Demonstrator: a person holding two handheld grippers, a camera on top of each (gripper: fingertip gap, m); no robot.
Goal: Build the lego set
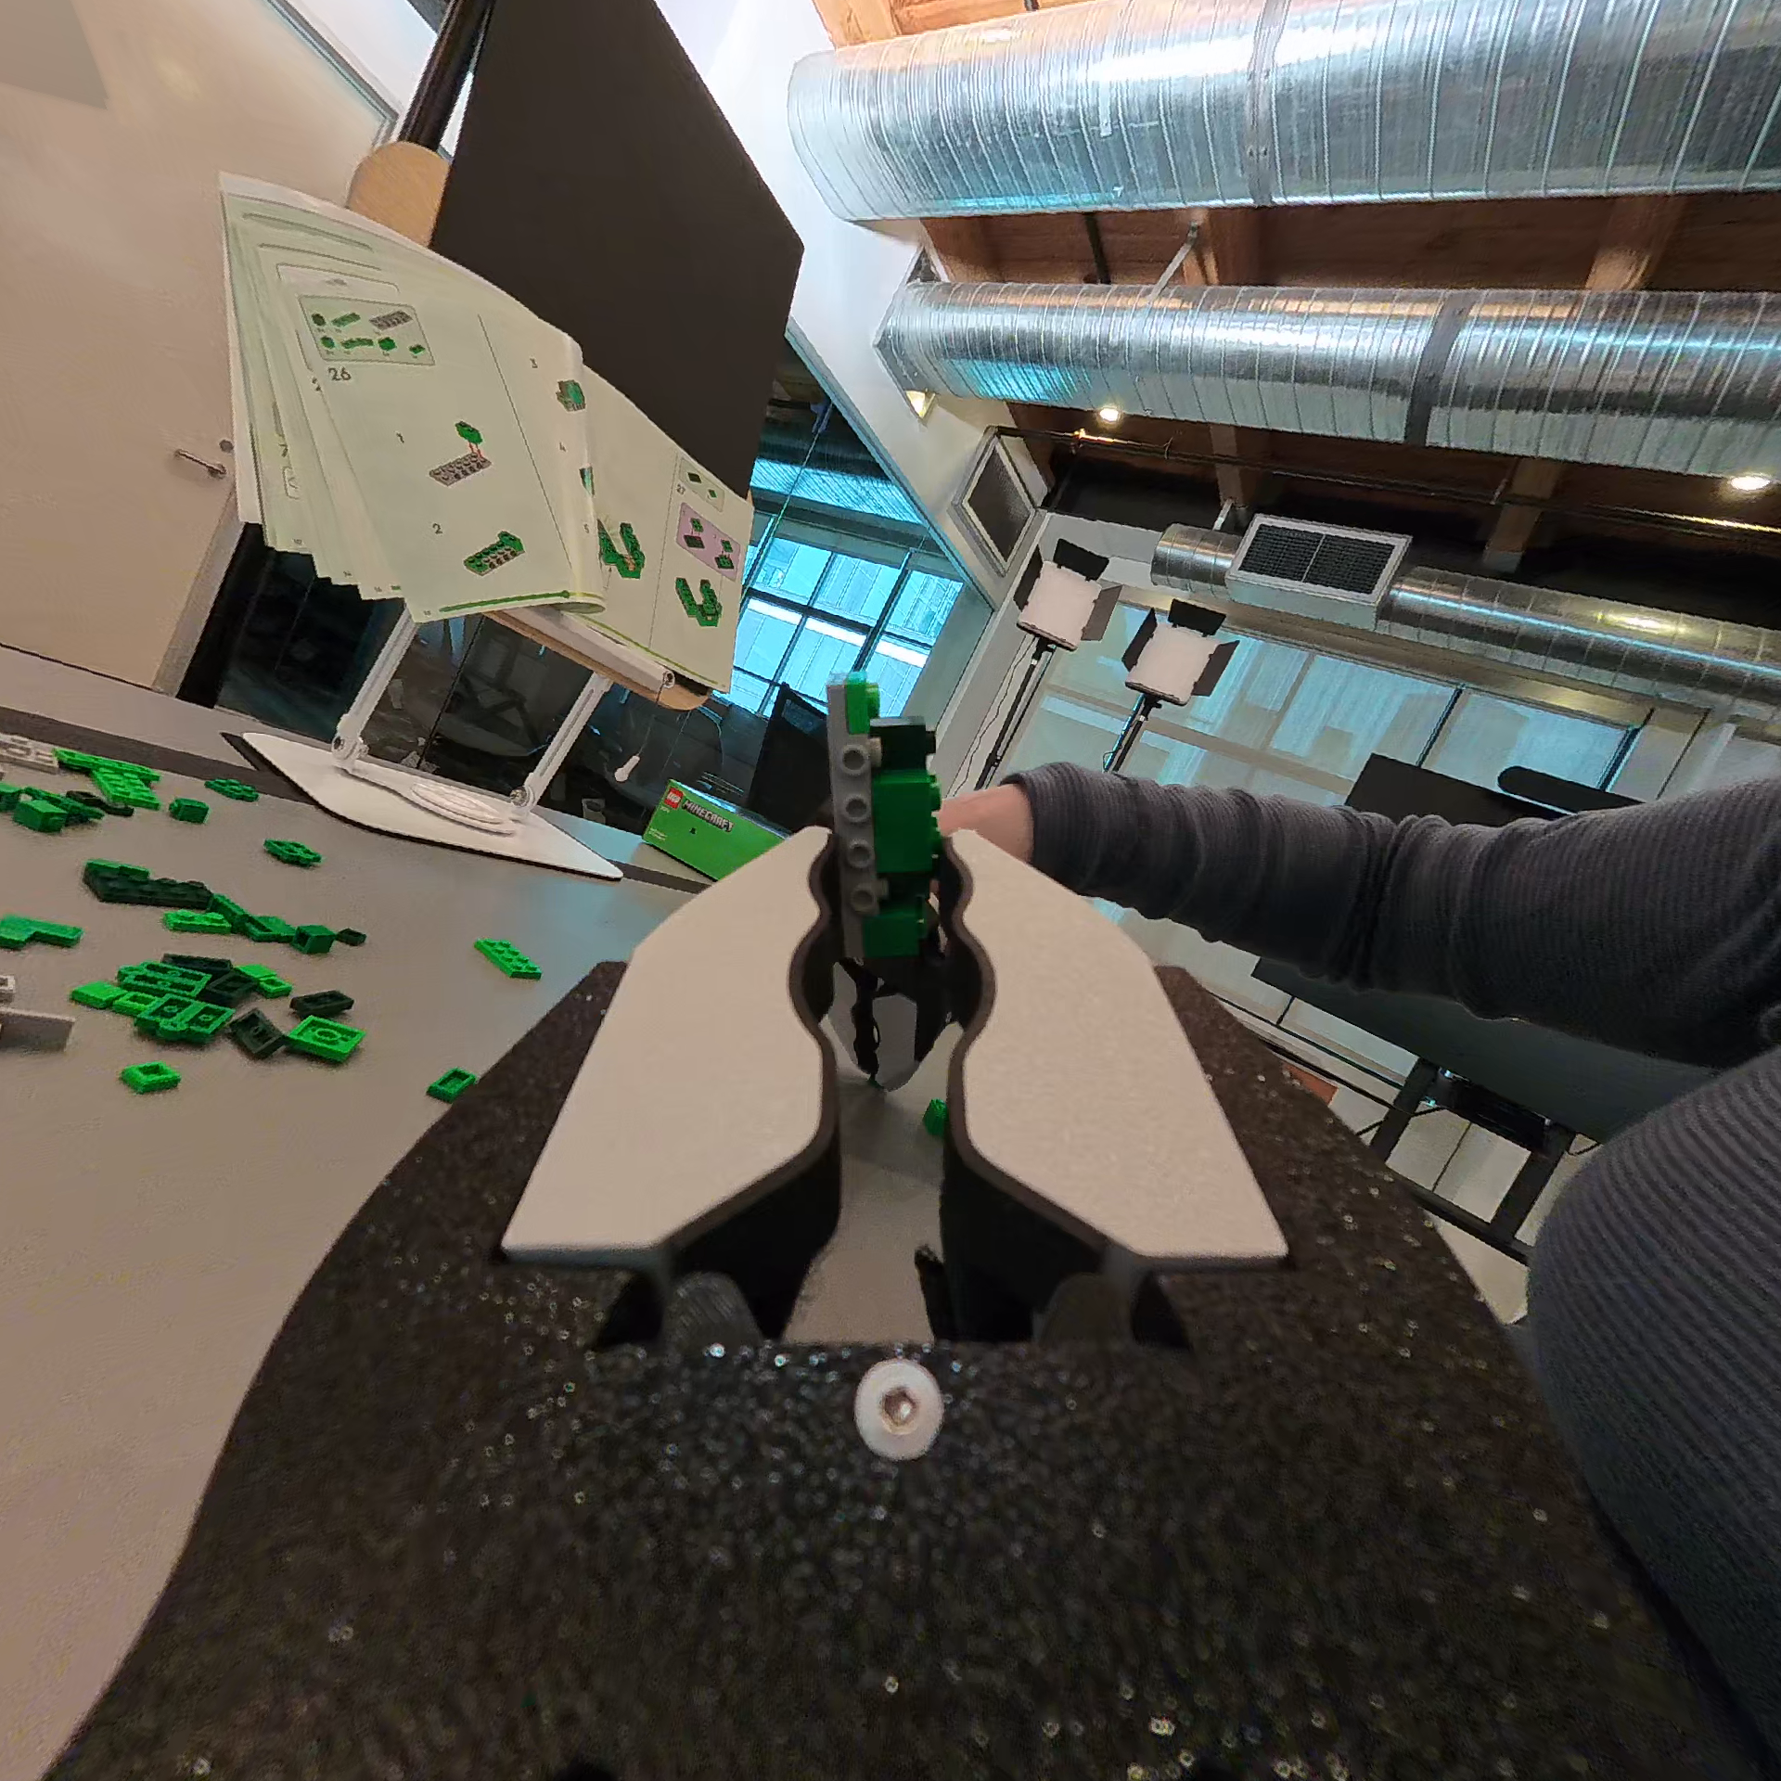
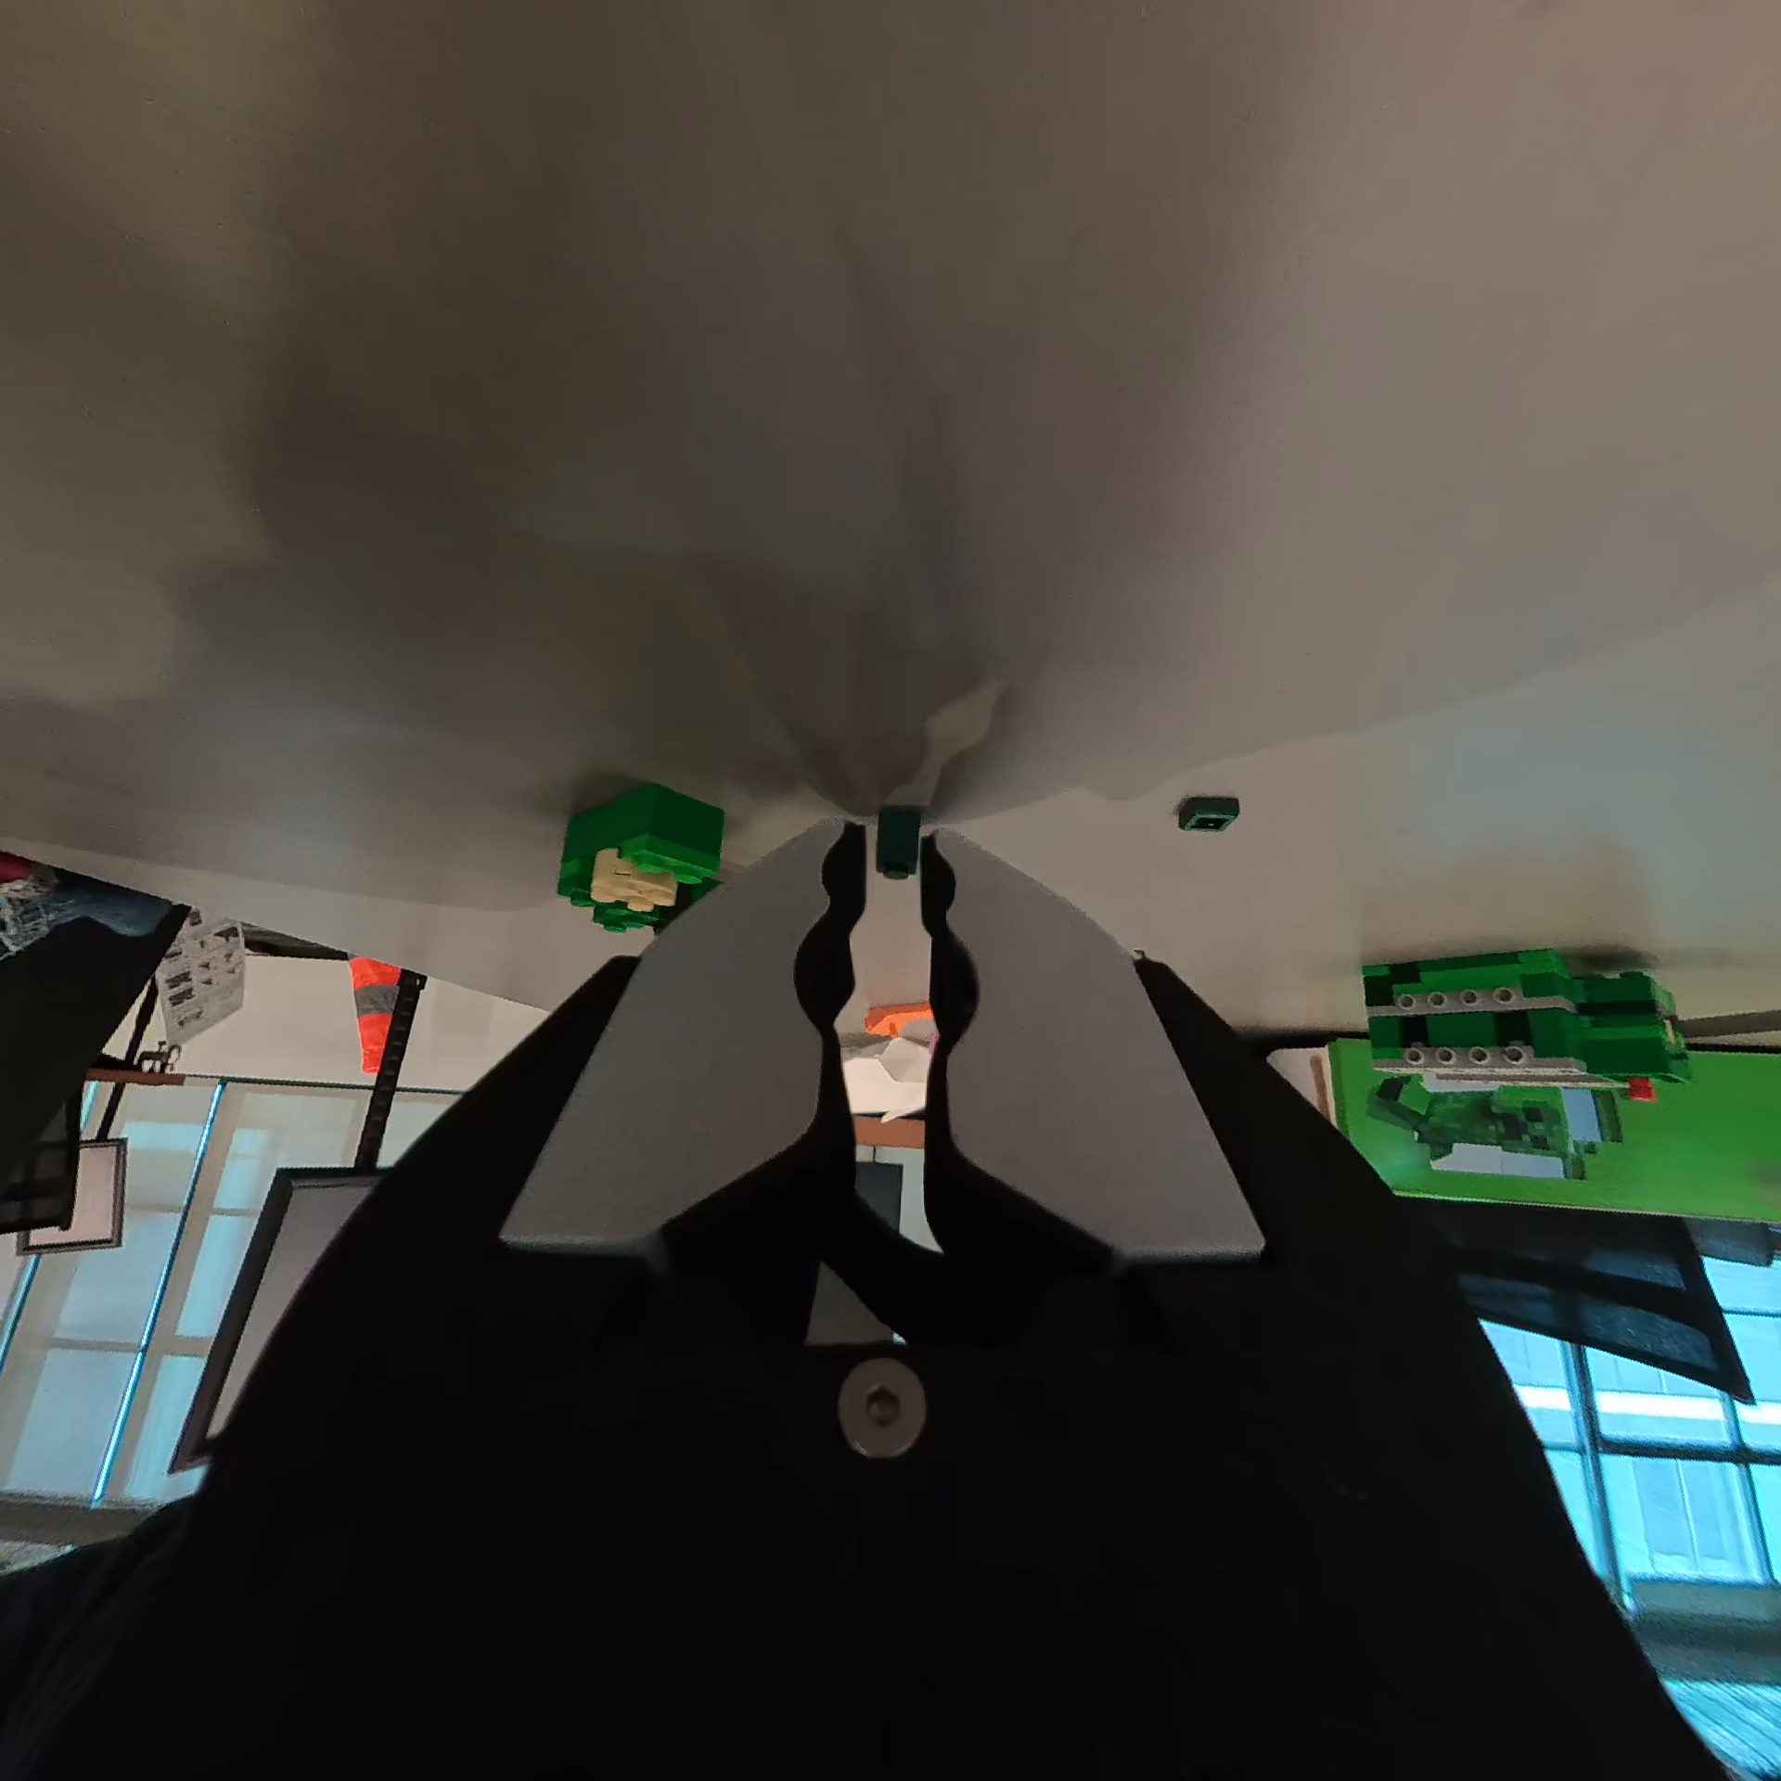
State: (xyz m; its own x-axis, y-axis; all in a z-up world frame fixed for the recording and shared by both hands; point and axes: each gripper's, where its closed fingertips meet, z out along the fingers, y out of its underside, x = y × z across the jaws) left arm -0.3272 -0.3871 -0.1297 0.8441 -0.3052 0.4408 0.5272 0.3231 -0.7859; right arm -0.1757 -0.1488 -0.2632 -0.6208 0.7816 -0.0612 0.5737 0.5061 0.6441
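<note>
My left gripper (image 1: 889, 867) is shut on an upright lego assembly (image 1: 882, 819), a grey studded plate with green bricks on it, held above the grey table (image 1: 241, 1205). A person's hand and dark sleeve (image 1: 1253, 887) reach in behind it. In the right wrist view, which is turned over, my right gripper (image 2: 893, 838) has its tips at the table surface (image 2: 867, 385). Its jaws stand close on either side of a small dark green piece (image 2: 896, 841), with thin gaps showing on both sides.
An open instruction booklet (image 1: 414, 463) stands on a white stand at the table's back. Loose green pieces (image 1: 193, 973) lie at the left. A green box (image 1: 704, 829) is behind. A green-and-tan block (image 2: 641, 867), a small dark piece (image 2: 1208, 812) and a green build (image 2: 1523, 1022) lie near the right gripper.
</note>
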